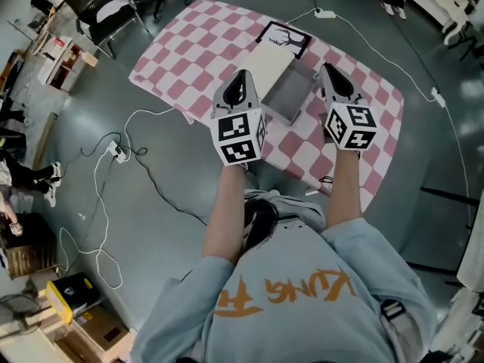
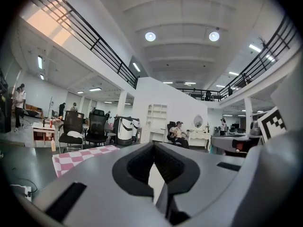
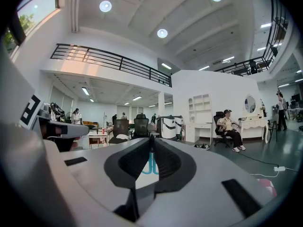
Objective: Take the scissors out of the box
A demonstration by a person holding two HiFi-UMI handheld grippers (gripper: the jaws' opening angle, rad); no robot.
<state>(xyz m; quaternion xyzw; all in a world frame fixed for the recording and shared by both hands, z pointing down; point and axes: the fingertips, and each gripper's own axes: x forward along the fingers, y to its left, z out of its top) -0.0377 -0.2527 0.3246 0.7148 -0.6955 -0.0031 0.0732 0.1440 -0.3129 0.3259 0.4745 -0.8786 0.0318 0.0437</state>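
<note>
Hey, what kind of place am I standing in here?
Probably a big open-plan workspace or lab hall: a railed mezzanine runs overhead, office chairs stand by desks, and power cables trail across the floor.

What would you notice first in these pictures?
The pink-and-white checked tablecloth jumps out, with an open grey box near its middle. Above it, the left gripper and right gripper carry black-and-white marker cubes. The right one pinches what look like teal scissors.
</note>
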